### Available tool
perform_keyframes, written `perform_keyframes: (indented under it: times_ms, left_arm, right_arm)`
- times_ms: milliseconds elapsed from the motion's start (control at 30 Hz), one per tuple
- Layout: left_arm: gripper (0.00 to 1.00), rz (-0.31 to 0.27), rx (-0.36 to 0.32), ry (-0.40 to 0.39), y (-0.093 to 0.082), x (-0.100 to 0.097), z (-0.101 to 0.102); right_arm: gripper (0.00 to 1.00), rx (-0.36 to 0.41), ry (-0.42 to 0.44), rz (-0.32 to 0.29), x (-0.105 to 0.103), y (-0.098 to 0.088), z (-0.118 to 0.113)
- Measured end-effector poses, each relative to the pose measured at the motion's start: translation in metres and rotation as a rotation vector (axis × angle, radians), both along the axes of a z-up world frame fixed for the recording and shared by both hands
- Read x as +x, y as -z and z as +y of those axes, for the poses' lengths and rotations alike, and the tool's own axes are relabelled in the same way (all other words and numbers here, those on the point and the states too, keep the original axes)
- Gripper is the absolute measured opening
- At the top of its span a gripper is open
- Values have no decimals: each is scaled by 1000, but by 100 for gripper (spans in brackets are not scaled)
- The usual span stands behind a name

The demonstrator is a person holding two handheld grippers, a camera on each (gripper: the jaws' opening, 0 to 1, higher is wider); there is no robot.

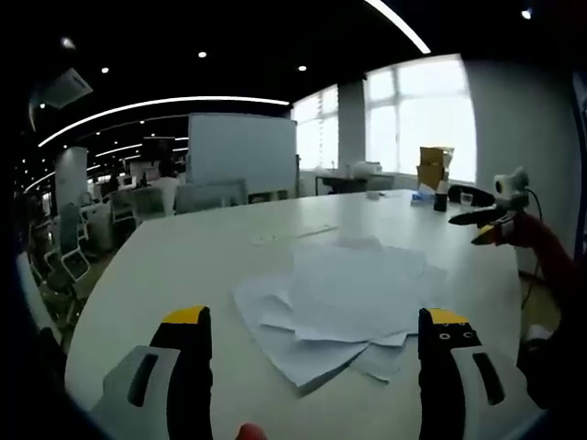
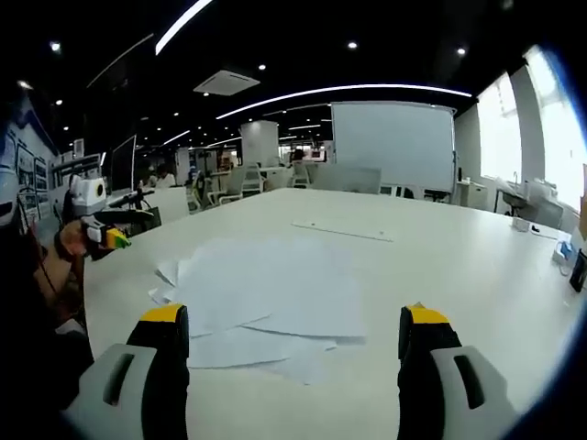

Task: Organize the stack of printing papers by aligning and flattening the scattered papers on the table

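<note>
Loose white printing papers (image 1: 344,298) lie fanned out and overlapping on the white table (image 1: 183,257). My left gripper (image 1: 316,317) hovers open just before the pile, its yellow-tipped jaws wide apart with nothing between them. From the right of that view comes my right gripper (image 1: 493,223), held by a hand in a red sleeve. In the right gripper view the same papers (image 2: 266,284) spread ahead of my open right gripper (image 2: 293,315), and the left gripper (image 2: 108,235) shows at the left edge above the table (image 2: 459,266).
A cardboard box (image 1: 434,167) and a dark cup (image 1: 441,200) stand at the table's far end by the windows. A thin strip (image 2: 344,231) lies beyond the papers. A whiteboard (image 2: 394,142) and office chairs (image 1: 69,247) stand around the table.
</note>
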State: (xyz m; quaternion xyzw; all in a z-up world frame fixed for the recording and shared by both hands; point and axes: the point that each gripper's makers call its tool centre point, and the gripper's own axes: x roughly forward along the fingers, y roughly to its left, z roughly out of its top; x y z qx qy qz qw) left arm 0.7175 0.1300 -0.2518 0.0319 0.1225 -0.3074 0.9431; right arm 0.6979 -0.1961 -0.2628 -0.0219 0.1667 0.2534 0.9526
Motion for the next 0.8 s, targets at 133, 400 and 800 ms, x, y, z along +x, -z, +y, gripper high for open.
perform_keyframes:
  times_ms: [133,400,800]
  left_arm:
    - [97,-11,4,9,1,7,-3]
    - [97,-39,-19,21,5,23,-5]
    - [97,-195,-92,-47,5,43,4]
  right_arm:
    - [90,-2,-3,-9,3,-1,1]
    - [90,34,-28,-37,7,-4,7]
    - [90,10,-35,-20,9,0,8]
